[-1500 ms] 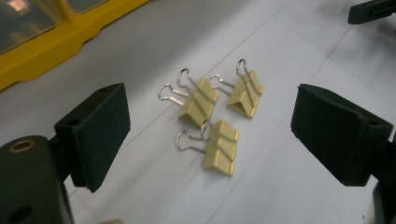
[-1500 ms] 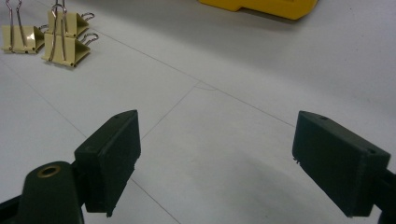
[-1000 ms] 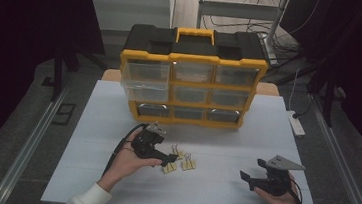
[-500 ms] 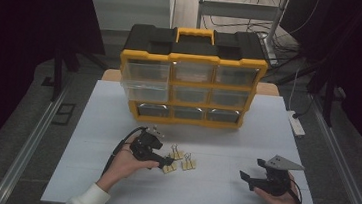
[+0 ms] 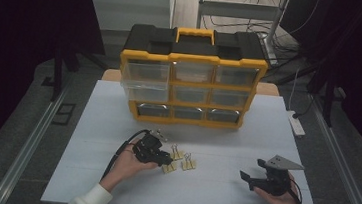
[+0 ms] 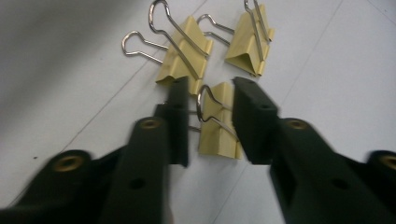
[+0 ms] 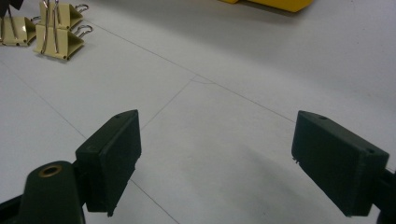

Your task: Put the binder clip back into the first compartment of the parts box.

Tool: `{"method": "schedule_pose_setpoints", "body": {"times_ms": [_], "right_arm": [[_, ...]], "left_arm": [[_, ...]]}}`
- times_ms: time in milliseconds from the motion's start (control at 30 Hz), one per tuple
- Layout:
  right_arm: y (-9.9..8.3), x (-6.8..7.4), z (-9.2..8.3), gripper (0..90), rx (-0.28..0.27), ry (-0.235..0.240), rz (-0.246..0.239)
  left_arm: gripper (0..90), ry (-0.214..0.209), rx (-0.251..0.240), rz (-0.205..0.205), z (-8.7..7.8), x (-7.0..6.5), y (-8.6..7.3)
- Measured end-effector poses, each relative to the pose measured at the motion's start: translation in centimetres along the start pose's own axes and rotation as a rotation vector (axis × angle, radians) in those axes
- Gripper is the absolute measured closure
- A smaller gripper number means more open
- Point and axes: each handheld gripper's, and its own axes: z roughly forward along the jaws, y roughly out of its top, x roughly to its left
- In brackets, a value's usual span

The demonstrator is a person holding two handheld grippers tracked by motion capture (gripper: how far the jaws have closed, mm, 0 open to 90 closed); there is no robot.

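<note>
**Nearly gripped: nearest binder clip**

Now the nearest binder clip (image 6: 215,122) lies on the table (image 6: 70,70) between the left gripper (image 6: 210,122) jaws, which have just been closing; whether the pads press it, cannot tell. Squeeze squarely across the yellow body, avoiding the wire handles and two neighbouring clips (image 6: 184,56). Right gripper (image 7: 215,158) idles wide open, empty.

Your high view looked forward and down from above your side of the white surface (image 5: 226,136), taking in the yellow organiser (image 5: 191,78) at its far edge. Each gripper view sat low, close behind its own jaws. All three views shared the yellow binder clips (image 6: 219,126) lying on the surface.
</note>
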Motion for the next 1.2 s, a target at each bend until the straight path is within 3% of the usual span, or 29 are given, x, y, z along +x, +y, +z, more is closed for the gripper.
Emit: {"method": "schedule_pose_setpoints", "body": {"times_ms": [233,333,400,600,933,1200], "right_arm": [[0.0,0.0,-0.1,15.8,-0.003,0.006,-0.005],[0.0,0.0,0.0,15.7,-0.002,0.008,-0.005],[0.0,0.0,-0.1,15.7,-0.005,0.012,-0.008],[0.0,-0.2,-0.2,15.7,-0.006,0.005,-0.003],[0.0,-0.2,-0.2,15.7,-0.007,0.004,-0.003],[-0.1,-0.2,-0.1,15.8,-0.003,0.002,-0.004]], "left_arm": [[86.4,-0.104,-0.022,-0.015,-0.5,-0.1,-0.1],[89.1,-0.076,-0.03,-0.003,-0.7,-0.4,0.0],[89.2,-0.099,-0.047,-0.009,-0.9,-0.5,0.0],[89.2,-0.109,-0.104,0.007,-2.3,-1.0,0.0],[89.1,-0.094,-0.239,0.037,-5.0,-1.9,0.2],[89.1,-0.072,-0.376,0.011,-7.1,-2.5,0.3]]}}
